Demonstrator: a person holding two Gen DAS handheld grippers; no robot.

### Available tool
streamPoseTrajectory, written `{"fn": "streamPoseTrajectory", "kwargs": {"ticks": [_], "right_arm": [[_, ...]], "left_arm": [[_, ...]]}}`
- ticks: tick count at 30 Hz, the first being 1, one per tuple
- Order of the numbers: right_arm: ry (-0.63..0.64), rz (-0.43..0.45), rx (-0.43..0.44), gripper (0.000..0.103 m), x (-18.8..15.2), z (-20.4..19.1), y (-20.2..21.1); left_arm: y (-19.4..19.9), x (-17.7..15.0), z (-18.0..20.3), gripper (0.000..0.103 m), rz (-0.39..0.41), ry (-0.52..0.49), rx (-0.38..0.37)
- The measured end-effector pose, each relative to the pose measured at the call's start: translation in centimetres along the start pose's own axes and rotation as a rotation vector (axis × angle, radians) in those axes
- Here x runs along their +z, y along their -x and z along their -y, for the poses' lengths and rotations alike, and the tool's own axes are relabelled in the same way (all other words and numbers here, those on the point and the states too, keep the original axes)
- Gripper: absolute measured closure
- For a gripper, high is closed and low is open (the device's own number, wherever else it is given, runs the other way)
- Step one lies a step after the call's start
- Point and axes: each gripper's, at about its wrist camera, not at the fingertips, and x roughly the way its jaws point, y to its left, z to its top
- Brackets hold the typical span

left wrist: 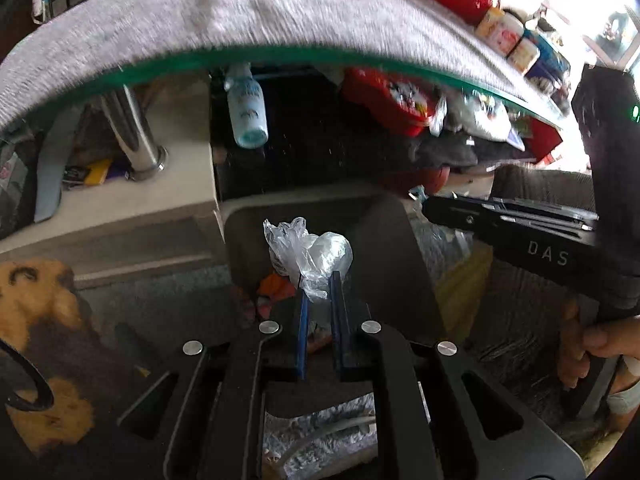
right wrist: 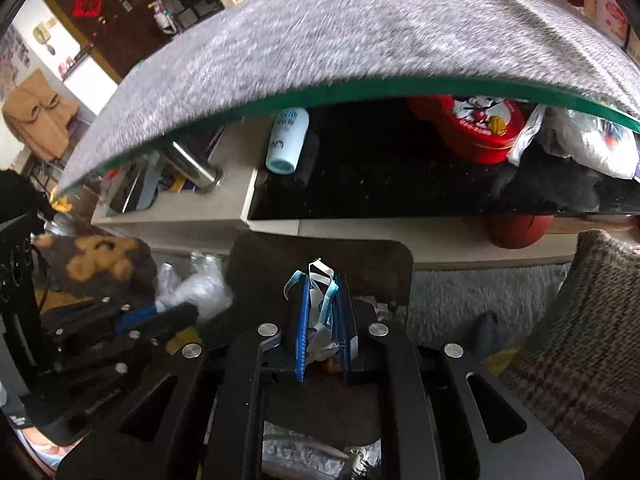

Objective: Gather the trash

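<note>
My left gripper [left wrist: 318,284] is shut on a crumpled clear plastic bag [left wrist: 308,252] and holds it over a dark brown trash bin [left wrist: 384,240] with orange scraps inside. My right gripper [right wrist: 322,284] is shut on a torn blue-and-white wrapper [right wrist: 322,300] over the same bin [right wrist: 360,256]. The left gripper and its bag [right wrist: 196,286] show at the left in the right wrist view. The right gripper's black body [left wrist: 520,236] shows at the right in the left wrist view.
A glass table with a grey cloth [left wrist: 240,12] overhangs the bin. Its lower shelf holds a white bottle [right wrist: 286,140], a red tin [right wrist: 476,128] and bags. A basketball [right wrist: 520,230] lies under it. A shaggy rug [right wrist: 460,300] and a knitted cushion [right wrist: 580,320] lie at right.
</note>
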Motion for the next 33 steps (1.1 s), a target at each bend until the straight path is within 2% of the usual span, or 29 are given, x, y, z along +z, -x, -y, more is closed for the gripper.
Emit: {"fn": "streamPoseTrajectory", "kwargs": {"ticks": [9,11,13,15,17,19,21,23,25,26,27,29,33], "right_arm": [[-0.017,-0.067,-0.018,0.086,-0.4,0.6,-1.7],[-0.023,-0.071,-0.018,0.082,-0.4,0.8,-1.7],[-0.024,-0.071,-0.022,0.069,-0.4,0.9,-1.9],[-0.024,-0.069,-0.026,0.059,-0.4,0.8,-2.0],[-0.026,-0.064,-0.032,0.059,-0.4,0.9,-1.9],[-0.032,-0.06,-0.037,0.05,-0.4,1.0,-1.8],[-0.038,-0.056,-0.042,0.047,-0.3,1.2,-1.7],[-0.049,-0.048,-0.043,0.032,-0.3,1.4,-1.3],[-0.061,-0.018,-0.053,0.008,0.0,1.6,-0.3],[-0.066,0.001,-0.056,0.004,0.1,1.7,0.3],[-0.072,0.025,-0.06,0.003,0.3,1.7,1.0],[-0.082,0.089,-0.091,0.003,0.6,1.7,3.0],[-0.074,0.261,-0.129,0.003,1.4,1.0,8.2]], "left_arm": [[-1.5,-1.0,-0.6,0.092,-0.051,0.017,-0.01],[-1.7,-1.0,-0.7,0.087,-0.057,0.02,-0.006],[-1.8,-0.9,-0.8,0.076,-0.059,0.02,0.001],[-1.7,-0.9,-0.8,0.071,-0.056,0.021,0.006],[-1.5,-0.8,-1.0,0.069,-0.052,0.027,0.008],[-1.5,-0.8,-1.1,0.063,-0.047,0.029,0.013],[-1.3,-0.7,-1.1,0.057,-0.04,0.028,0.022],[-0.9,-0.7,-1.0,0.048,-0.027,0.024,0.036],[0.0,-0.4,-0.8,0.024,0.014,0.009,0.086],[0.5,-0.3,-0.8,0.019,0.036,0.002,0.111],[1.4,-0.1,-0.6,0.015,0.076,-0.007,0.145],[2.8,0.3,-0.6,0.01,0.116,-0.006,0.168],[7.5,1.5,-0.4,0.008,0.263,0.012,0.216]]}}
